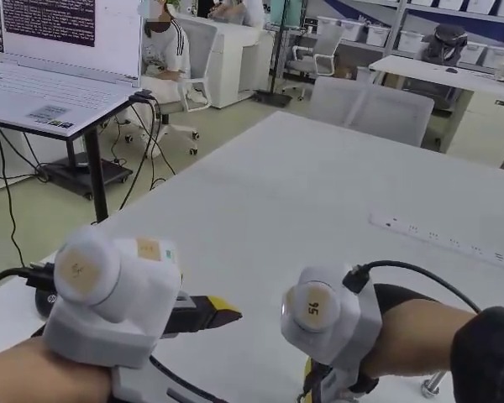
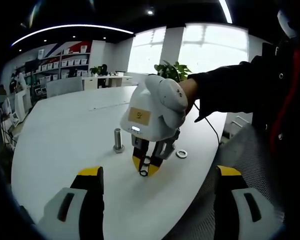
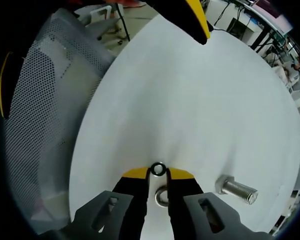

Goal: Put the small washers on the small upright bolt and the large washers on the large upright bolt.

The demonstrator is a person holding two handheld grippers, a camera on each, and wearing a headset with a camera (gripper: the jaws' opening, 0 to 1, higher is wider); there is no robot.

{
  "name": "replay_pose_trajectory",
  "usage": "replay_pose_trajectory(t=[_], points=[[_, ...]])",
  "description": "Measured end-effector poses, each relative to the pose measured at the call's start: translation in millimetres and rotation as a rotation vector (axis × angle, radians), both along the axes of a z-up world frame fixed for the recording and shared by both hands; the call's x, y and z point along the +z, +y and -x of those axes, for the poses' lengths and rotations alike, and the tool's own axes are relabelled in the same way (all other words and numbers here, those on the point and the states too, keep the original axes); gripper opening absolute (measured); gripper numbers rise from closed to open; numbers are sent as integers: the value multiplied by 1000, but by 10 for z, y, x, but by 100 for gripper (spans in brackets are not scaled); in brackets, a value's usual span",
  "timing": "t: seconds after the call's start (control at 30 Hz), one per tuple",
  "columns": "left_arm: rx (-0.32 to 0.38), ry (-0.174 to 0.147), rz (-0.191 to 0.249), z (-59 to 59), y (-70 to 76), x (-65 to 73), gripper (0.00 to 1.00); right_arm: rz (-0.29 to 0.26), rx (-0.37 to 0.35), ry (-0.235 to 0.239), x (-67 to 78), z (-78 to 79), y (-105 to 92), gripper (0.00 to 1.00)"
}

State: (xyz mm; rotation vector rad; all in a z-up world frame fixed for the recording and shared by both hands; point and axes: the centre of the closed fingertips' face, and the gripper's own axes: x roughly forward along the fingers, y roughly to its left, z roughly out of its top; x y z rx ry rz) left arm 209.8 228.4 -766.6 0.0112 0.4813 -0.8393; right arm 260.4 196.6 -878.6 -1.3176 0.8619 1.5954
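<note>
My right gripper is shut on a small steel washer, held by its edge at the jaw tips just above the white table. A second washer shows between its fingers lower down. A steel bolt stands on its head close by. From the left gripper view, the right gripper points down with the small washer; the upright bolt is beside it and a loose washer lies on the table. My left gripper is open, facing it. The head view has the left gripper, right gripper and bolt.
A white power strip lies on the table at the right. A laptop sits on a stand at the left. Grey chairs stand beyond the far edge, with a person seated behind. A mesh chair is beside the near edge.
</note>
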Motion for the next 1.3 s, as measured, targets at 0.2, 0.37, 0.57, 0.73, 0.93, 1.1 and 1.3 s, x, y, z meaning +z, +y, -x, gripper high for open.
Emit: replay_pose_trajectory(t=[0.2,0.37,0.57,0.73,0.93,1.1,1.3], points=[[4,1,1,-2,13,-5,92,1,0,2,-1,-6,5,15],[4,3,-1,-10,16,-11,92,-4,-3,4,-1,-7,4,15],[1,7,-5,-15,9,-21,92,3,-13,7,-7,-5,-35,14],[-6,7,-9,-28,-6,-23,92,-4,-29,18,36,23,-92,14],[-20,10,-15,-41,-42,-31,91,-15,-50,16,94,20,-174,14],[-28,9,-18,-56,-64,-25,92,-21,-73,14,132,14,-276,14],[-46,8,-21,-78,-112,-16,92,-41,-116,17,206,-6,-419,14]])
